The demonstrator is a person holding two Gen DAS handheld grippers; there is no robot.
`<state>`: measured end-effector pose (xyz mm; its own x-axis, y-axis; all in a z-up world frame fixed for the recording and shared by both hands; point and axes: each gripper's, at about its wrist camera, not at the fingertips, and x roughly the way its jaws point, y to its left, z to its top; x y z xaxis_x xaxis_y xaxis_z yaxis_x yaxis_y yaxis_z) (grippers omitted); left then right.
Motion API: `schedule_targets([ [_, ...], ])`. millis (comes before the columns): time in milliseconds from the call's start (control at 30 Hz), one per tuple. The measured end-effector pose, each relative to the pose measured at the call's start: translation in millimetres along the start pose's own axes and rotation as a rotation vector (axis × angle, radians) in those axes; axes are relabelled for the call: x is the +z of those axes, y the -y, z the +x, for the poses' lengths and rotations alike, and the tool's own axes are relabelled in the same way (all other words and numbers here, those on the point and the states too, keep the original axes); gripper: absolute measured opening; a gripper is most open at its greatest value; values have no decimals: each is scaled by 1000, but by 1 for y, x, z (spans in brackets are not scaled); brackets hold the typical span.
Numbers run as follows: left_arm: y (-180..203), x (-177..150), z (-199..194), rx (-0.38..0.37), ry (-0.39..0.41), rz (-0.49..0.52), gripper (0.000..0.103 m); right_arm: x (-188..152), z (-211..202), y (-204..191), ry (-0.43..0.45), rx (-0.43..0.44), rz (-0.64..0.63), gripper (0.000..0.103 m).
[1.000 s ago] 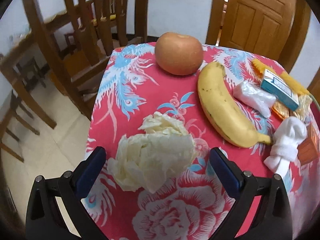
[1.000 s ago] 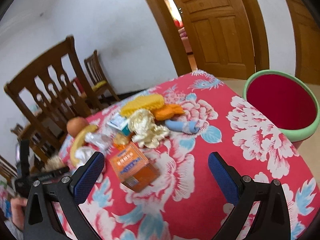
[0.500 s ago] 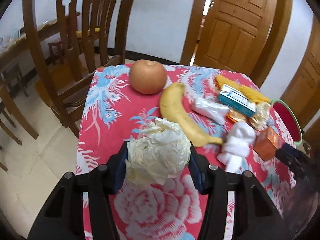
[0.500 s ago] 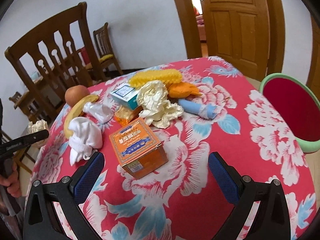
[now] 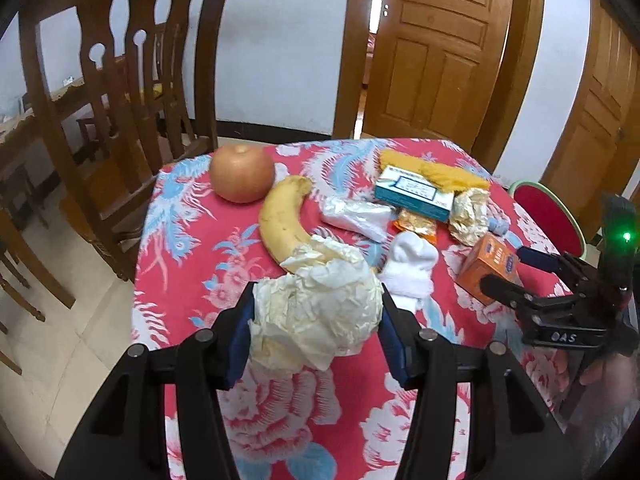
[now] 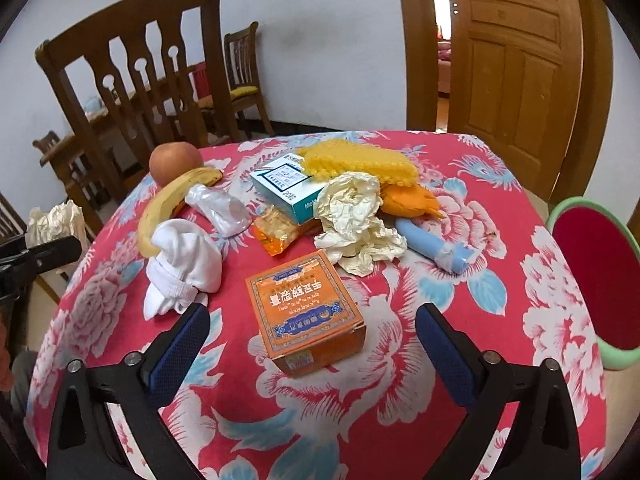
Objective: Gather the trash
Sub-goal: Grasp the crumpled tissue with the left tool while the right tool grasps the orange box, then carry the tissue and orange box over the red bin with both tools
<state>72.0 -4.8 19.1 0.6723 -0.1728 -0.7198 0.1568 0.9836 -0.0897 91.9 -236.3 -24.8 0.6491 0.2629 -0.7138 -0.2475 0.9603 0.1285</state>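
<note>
Two grippers are at work, and the relation that matters is between the right gripper [image 6: 312, 344] and the orange box [image 6: 306, 312]. That box sits on the worktop [image 6: 472, 380] straight ahead of the right gripper, just beyond and between its blue pads, which stand spread wide with nothing held. The box lies roughly square to the approach, one corner turned slightly toward the gripper, and it looks narrower than the gap, so a short push forward and down should bracket it. The right gripper is clearly the nearer one to it.

Over on the left, the left gripper [image 5: 316, 332] is closed around a crumpled paper wad [image 5: 316, 316], squeezed between its pads and apparently lifted off the cloth. The red bin [image 6: 596, 280] with the green rim stands off the worktop, ahead and to the right of the right gripper; from the left gripper it lies far ahead and to the right [image 5: 548, 220], beyond the right gripper's frame. Carrying the wad there means crossing over the remaining litter, including a second crumpled paper [image 6: 356, 220] ahead of the box.
</note>
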Motion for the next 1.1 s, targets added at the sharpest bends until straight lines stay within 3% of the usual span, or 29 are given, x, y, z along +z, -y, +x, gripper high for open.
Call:
schedule_targets([
  [33,1,0,1,-1,-3,2,57,0,0,-1,-2,4,0,88],
  [100,3,-1,2,-5,3,-4,57,1,1,1,-2,27,15,61],
  [133,4,-2,2,-7,4,-9,57,1,1,3,-7,37,26,56],
  [367,14,2,2,-29,10,-14,57,6,-23,21,104,139,130,55],
  [767,67,22,8,-97,25,39,58,9,-38,37,120,110,139,55],
  [1000,116,38,25,-152,24,79,58,10,-49,85,139,189,268,55],
  [1100,141,48,32,-172,26,106,58,11,-54,112,139,167,307,55],
])
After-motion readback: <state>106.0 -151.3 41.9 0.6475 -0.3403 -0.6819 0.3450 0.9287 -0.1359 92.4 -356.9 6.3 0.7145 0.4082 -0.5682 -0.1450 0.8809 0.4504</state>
